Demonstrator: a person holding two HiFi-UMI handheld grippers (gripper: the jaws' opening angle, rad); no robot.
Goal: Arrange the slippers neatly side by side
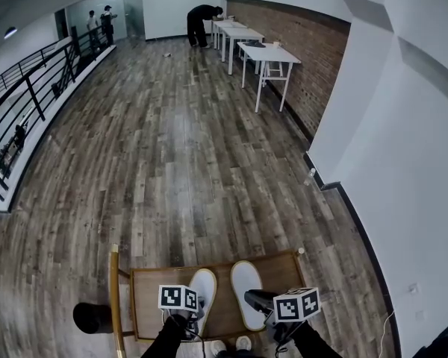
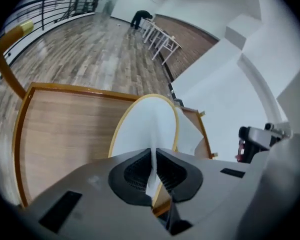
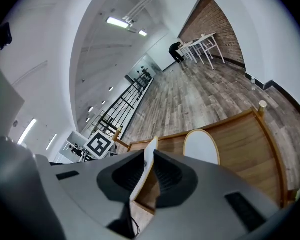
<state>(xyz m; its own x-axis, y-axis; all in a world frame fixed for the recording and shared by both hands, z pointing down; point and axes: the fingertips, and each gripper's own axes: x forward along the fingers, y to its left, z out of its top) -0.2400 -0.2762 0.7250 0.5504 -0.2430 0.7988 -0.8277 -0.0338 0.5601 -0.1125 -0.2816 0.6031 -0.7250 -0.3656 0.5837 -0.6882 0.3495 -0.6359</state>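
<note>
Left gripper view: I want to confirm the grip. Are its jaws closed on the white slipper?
Yes, the left gripper pinches the white slipper tightly between its pads.

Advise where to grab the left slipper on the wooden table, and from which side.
Grip the near end, coming from the person's side. The left slipper lies lengthwise on the table with its far end pointing away. It's thin at the near end, so a pinch fits. The left claw is shut on a white fold at that end.
</note>
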